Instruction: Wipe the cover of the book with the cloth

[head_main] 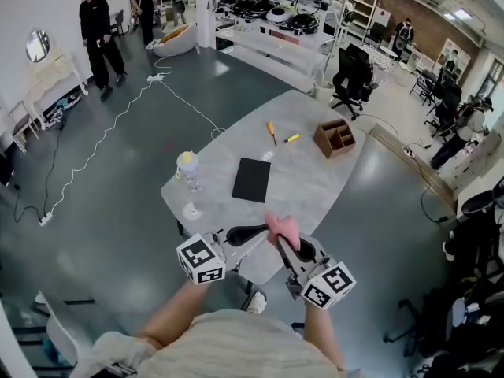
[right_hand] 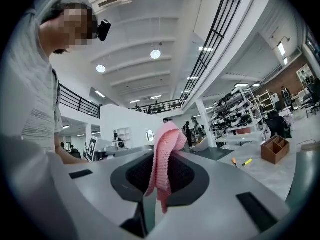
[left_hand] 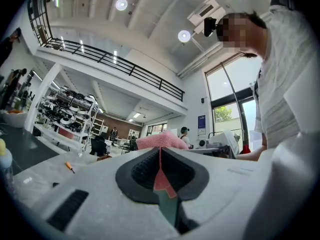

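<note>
The black book (head_main: 251, 179) lies flat and closed in the middle of the grey table (head_main: 315, 179). A pink cloth (head_main: 283, 227) hangs in the air over the table's near edge, well short of the book. My left gripper (head_main: 262, 231) and right gripper (head_main: 280, 239) meet at the cloth, each shut on a part of it. In the left gripper view a thin fold of the cloth (left_hand: 162, 178) is pinched in the left gripper (left_hand: 160, 156). In the right gripper view the cloth (right_hand: 166, 144) rises out of the closed right gripper (right_hand: 159, 165).
On the table stand a wooden organizer box (head_main: 334, 138), an orange screwdriver (head_main: 272, 132), a yellow pen (head_main: 291, 138) and a clear bottle (head_main: 188, 169) near the left edge. A black office chair (head_main: 352, 77) stands beyond. People stand at the far left; a white cable (head_main: 118, 120) crosses the floor.
</note>
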A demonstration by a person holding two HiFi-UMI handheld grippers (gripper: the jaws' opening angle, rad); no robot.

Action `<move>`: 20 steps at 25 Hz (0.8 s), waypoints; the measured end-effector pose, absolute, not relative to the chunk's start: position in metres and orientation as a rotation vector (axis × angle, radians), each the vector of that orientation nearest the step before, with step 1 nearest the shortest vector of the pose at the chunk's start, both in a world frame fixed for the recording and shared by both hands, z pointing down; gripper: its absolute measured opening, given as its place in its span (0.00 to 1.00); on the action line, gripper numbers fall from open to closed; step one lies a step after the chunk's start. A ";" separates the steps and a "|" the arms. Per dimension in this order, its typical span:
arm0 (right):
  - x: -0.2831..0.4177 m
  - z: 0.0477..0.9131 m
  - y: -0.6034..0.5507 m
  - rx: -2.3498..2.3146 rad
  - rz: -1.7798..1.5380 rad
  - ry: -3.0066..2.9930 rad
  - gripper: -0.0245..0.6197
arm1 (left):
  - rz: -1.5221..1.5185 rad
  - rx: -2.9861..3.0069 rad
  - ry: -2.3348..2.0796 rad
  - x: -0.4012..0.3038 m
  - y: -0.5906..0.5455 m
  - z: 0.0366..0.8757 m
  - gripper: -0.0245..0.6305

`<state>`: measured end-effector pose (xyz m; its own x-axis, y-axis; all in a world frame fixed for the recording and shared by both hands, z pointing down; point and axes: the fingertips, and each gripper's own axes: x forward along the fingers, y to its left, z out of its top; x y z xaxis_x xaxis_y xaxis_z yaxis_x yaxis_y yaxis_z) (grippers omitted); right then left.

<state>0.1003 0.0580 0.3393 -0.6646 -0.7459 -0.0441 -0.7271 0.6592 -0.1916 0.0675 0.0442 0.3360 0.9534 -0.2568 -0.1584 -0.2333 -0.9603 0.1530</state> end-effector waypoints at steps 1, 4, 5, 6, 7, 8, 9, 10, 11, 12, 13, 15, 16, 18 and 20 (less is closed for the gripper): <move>0.107 0.337 0.050 -1.211 -0.238 2.765 0.11 | -0.268 2.974 -0.392 0.076 0.036 0.334 0.07; 0.126 0.333 0.031 -1.160 -0.230 2.798 0.11 | -0.261 2.985 -0.443 0.094 0.018 0.333 0.07; 0.132 0.333 0.024 -1.145 -0.227 2.806 0.11 | -0.256 2.990 -0.460 0.099 0.011 0.333 0.07; 0.137 0.333 0.016 -1.133 -0.227 2.813 0.11 | -0.250 2.993 -0.478 0.102 0.005 0.335 0.07; 0.141 0.334 0.010 -1.124 -0.228 2.818 0.11 | -0.242 2.990 -0.499 0.104 -0.001 0.336 0.07; 0.144 0.335 0.004 -1.115 -0.230 2.822 0.11 | -0.235 2.982 -0.522 0.104 -0.007 0.338 0.07; 0.146 0.336 -0.002 -1.107 -0.232 2.826 0.11 | -0.229 2.972 -0.548 0.103 -0.013 0.340 0.07; 0.147 0.337 -0.007 -1.100 -0.232 2.831 0.11 | -0.224 2.965 -0.572 0.102 -0.019 0.342 0.07; 0.149 0.338 -0.014 -1.096 -0.231 2.837 0.11 | -0.220 2.964 -0.593 0.101 -0.026 0.343 0.07; 0.150 0.339 -0.021 -1.094 -0.229 2.843 0.11 | -0.215 2.966 -0.609 0.100 -0.034 0.343 0.07; 0.151 0.340 -0.029 -1.093 -0.227 2.850 0.11 | -0.210 2.967 -0.624 0.099 -0.042 0.344 0.07; 0.152 0.345 -0.044 -1.093 -0.231 2.864 0.11 | -0.202 2.959 -0.649 0.096 -0.057 0.346 0.07; 0.152 0.348 -0.050 -1.095 -0.236 2.869 0.11 | -0.198 2.956 -0.655 0.095 -0.063 0.348 0.07; 0.151 0.352 -0.065 -1.100 -0.246 2.876 0.11 | -0.189 2.956 -0.658 0.092 -0.075 0.351 0.07; 0.148 0.357 -0.080 -1.106 -0.257 2.886 0.11 | -0.178 2.952 -0.657 0.089 -0.088 0.355 0.07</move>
